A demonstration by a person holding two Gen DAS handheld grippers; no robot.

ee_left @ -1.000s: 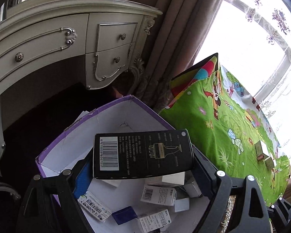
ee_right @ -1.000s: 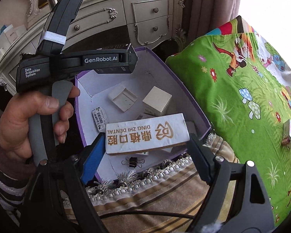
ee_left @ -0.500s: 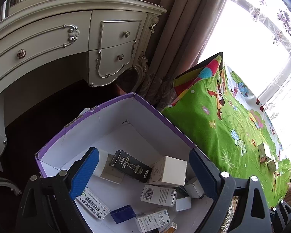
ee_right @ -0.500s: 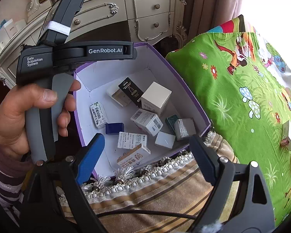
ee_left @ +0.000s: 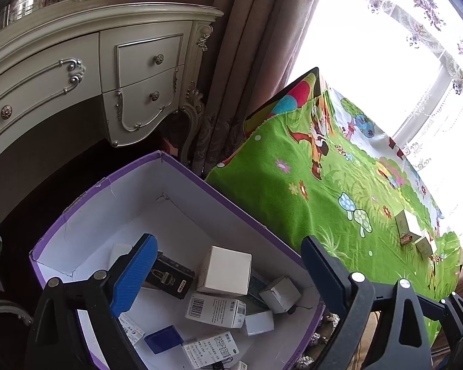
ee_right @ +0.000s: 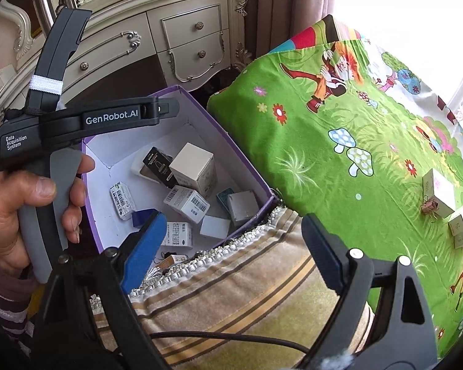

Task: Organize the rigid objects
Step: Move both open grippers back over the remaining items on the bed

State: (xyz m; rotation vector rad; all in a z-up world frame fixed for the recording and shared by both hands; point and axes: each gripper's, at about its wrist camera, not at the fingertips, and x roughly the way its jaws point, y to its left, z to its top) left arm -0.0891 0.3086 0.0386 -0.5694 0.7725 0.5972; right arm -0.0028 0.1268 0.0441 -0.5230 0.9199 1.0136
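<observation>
Both boxes I carried have dropped into the purple-rimmed box (ee_left: 200, 182), lower left – left tongs (ee_left: 228, 274) and right tongs (ee_right: 234, 246) gape empty. Next I'd approach the small boxes (ee_right: 438, 194) at right squarely.

Each hand-held gripper has a black plastic frame with silver screws and ribbed blue pads: the left hand-held gripper (ee_left: 228, 273), the right hand-held gripper (ee_right: 234, 242). The left one's black body reads "GenRobot.AI" and "Data Acquisition System", with a grey handle and white strap. The left hand (ee_right: 18, 212) is bare-skinned above a striped sleeve.
</observation>
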